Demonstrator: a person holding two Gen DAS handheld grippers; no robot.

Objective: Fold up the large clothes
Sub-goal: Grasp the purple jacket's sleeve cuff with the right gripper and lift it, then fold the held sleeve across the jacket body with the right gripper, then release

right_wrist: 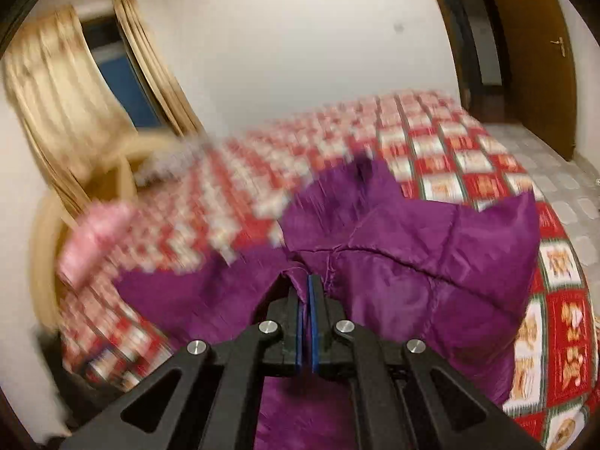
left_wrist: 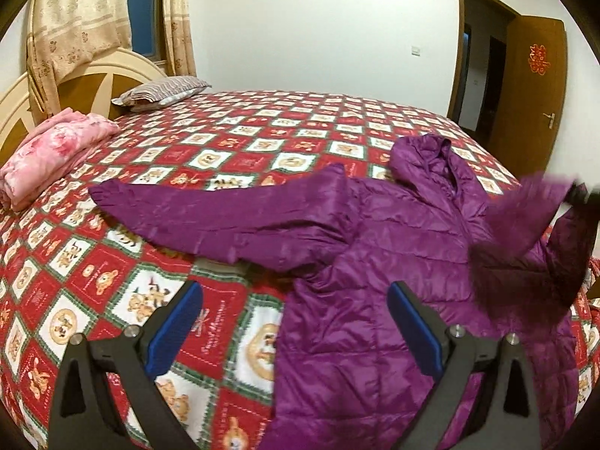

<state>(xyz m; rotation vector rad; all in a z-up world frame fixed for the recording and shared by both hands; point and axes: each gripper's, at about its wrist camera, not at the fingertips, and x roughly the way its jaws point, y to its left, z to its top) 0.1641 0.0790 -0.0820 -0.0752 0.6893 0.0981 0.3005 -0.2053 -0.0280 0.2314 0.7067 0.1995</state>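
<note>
White walls close in a bedroom; one wide bed under a red, white and green checked bear-print cover fills most of both views. We count one purple quilted hooded jacket spread on that cover, on the side nearer us, hood toward the far edge. Two sleeves: one sleeve lies flat, stretched out toward the headboard; the other sleeve is lifted off the bed and blurred at the right of the left wrist view.

We hold two grippers. Left gripper: two blue-padded fingers spread wide apart, nothing between them, hovering above the jacket's hem side and the cover. Right gripper: pads pressed together on a pinch of the jacket's purple fabric, cloth bunched and raised around the tips; the surroundings there are smeared.

Other items, counted: one striped pillow at the headboard; one folded pink floral blanket beside it near the bed's edge; two beige patterned curtain panels framing one window; one brown wooden door standing open, with one red paper decoration on it.
</note>
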